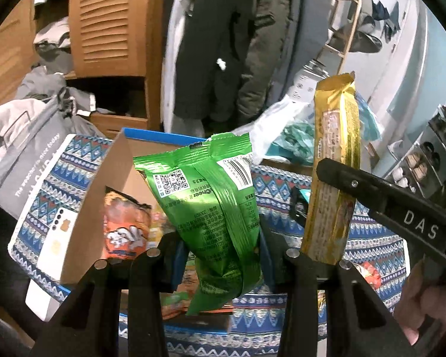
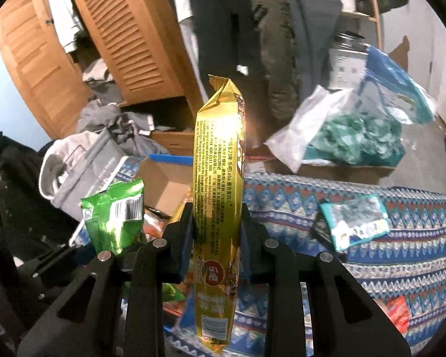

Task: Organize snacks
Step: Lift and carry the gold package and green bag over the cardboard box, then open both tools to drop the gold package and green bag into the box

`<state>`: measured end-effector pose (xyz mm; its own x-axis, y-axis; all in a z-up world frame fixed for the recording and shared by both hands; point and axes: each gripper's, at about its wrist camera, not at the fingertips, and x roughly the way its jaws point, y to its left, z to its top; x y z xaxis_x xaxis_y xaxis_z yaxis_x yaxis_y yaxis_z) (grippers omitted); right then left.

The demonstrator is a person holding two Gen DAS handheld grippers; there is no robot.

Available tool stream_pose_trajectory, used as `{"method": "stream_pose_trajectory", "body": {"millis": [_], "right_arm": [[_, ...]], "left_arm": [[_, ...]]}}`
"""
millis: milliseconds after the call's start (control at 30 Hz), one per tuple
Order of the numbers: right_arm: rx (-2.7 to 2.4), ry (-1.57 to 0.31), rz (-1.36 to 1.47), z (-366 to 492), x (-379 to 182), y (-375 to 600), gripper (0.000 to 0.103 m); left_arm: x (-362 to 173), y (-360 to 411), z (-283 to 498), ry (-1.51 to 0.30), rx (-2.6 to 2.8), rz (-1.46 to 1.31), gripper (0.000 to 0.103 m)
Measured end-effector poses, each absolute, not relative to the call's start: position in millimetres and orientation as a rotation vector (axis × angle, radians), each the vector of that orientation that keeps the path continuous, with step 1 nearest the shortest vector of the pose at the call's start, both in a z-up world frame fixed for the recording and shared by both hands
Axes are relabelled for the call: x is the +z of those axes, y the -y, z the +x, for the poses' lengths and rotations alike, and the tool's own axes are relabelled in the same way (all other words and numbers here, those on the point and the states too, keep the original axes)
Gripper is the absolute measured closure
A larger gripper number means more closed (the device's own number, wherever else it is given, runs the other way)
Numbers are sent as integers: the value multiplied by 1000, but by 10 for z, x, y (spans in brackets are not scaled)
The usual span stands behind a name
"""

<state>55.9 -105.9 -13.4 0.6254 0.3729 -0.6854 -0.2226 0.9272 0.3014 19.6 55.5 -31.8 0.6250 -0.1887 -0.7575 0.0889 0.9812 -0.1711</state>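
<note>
My left gripper (image 1: pixel 220 238) is shut on a green snack bag (image 1: pixel 211 208) and holds it upright above an open cardboard box (image 1: pixel 116 178). The green bag also shows at the left of the right wrist view (image 2: pixel 116 217). My right gripper (image 2: pixel 215 226) is shut on a long gold snack packet (image 2: pixel 218 193), held upright. That packet and the right gripper's black finger (image 1: pixel 380 196) show on the right of the left wrist view (image 1: pixel 333 178). An orange snack bag (image 1: pixel 125 226) stands inside the box.
The box sits on a blue patterned cloth (image 2: pixel 356 255). A teal snack packet (image 2: pixel 353 223) and a red packet (image 2: pixel 397 312) lie on the cloth at right. A white phone (image 1: pixel 56 238) lies left of the box. A plastic bag with teal contents (image 2: pixel 356 131) stands behind.
</note>
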Motion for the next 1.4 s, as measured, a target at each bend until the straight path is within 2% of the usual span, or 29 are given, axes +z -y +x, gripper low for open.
{"method": "stream_pose_trajectory", "body": {"millis": [367,700,767,833,867,933,1000,1400], "right_arm": [[417,-879,160,793,-263,457,77],[454,-963,116,911,-536,135,76],[455,-985,111,929,-593,107,73],[444,-990,108,936,-614,105,72],[443,-990,107,940,-613,106,70],[442,-984,114,939,-596,124,53],[425,-968,118,923,-568,160,45],[368,-967,131,842,-519,397,36]], "left_arm": [[-478,-1121,290,-903,-68,-157,61],[-745,-1336,416,-977,-2,-167,60],[-804,-1351,433,-1002,5,-172,60],[-849,-1359,438,-1022,23,-170,56],[-864,-1365,436,-1027,34,-167,51],[-862,-1375,429,-1021,47,-164,41],[-838,-1388,418,-1006,65,-158,30],[-659,-1254,351,-950,31,-149,26]]}}
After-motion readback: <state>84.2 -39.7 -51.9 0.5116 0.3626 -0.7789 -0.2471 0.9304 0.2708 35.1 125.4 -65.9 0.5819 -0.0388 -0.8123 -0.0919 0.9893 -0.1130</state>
